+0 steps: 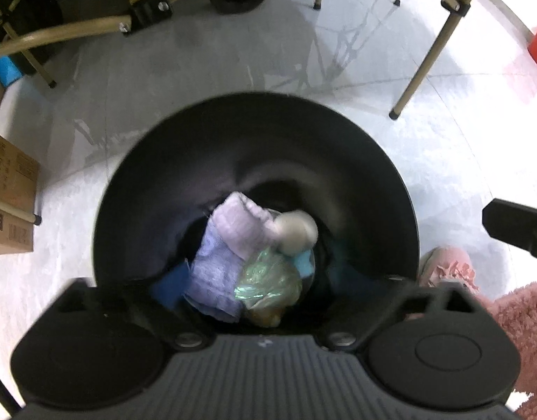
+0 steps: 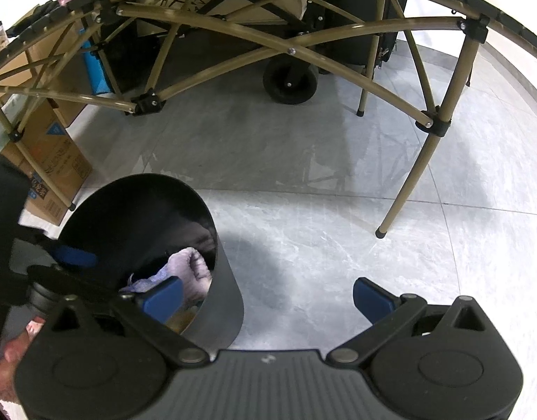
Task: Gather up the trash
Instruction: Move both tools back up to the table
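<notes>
Directly above the black bin (image 1: pixel 254 161), the left gripper (image 1: pixel 254 280) looks straight down into the opening, its blue-padded fingers (image 1: pixel 168 285) spread wide and holding nothing. Inside the bin lies the collected trash: a crumpled lavender cloth (image 1: pixel 223 255) against the bin's left inner wall, a clear plastic bag (image 1: pixel 268 280) of greenish and brown scraps just right of the cloth and touching it, and a small grey crumpled wad (image 1: pixel 296 231) blurred over the top of both; whether the wad rests on them cannot be told.

Beside the bin, on its right, the right gripper (image 2: pixel 266 297) hangs over the grey tiled floor (image 2: pixel 303 238) with its blue pads (image 2: pixel 373 299) wide apart and nothing between them; its left pad overlaps the bin's rim in that view. The lavender cloth shows inside the bin from here too.

Beyond the bin stands a folding table frame of tan tubes (image 2: pixel 233 31), with a cart wheel (image 2: pixel 290 82) further behind it. Cardboard boxes (image 2: pixel 55 161) sit to the left of the bin. A pink fuzzy slipper (image 1: pixel 450 266) is just right of the bin.
</notes>
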{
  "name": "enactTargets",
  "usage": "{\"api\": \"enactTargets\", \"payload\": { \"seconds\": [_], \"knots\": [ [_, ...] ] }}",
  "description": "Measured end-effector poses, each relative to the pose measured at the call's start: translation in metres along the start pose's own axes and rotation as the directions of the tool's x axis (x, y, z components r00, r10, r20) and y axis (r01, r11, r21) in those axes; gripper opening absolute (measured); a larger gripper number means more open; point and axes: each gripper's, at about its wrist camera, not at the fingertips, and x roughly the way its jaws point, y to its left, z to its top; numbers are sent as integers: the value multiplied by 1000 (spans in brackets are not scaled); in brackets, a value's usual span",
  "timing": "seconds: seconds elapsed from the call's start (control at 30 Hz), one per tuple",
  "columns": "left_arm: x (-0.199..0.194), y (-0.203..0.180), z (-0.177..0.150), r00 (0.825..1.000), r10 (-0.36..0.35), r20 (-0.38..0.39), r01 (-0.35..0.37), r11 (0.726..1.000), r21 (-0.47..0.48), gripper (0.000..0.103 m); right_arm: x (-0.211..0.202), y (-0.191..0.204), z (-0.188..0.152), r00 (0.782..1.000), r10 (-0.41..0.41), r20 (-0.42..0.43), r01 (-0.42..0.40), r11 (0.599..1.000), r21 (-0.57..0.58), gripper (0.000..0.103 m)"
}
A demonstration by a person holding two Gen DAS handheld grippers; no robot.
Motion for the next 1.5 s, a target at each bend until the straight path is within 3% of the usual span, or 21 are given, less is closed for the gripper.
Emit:
{"api": "enactTargets", "payload": {
  "seconds": [1.0, 1.3, 1.5],
  "knots": [
    [-45, 23, -16, 994, 69, 79, -67, 997, -24, 103, -1, 13, 7, 1000, 22, 16, -21, 999, -28, 103],
    [-72, 29, -15, 984, 86, 154, -79, 996, -52, 103, -23, 25, 14, 995, 56, 84, -52, 997, -55, 103],
    [-97, 37, -18, 967, 79, 242, -59, 994, -88, 103, -45, 27, 19, 983, 85, 161, -76, 995, -61, 103]
  ]
}}
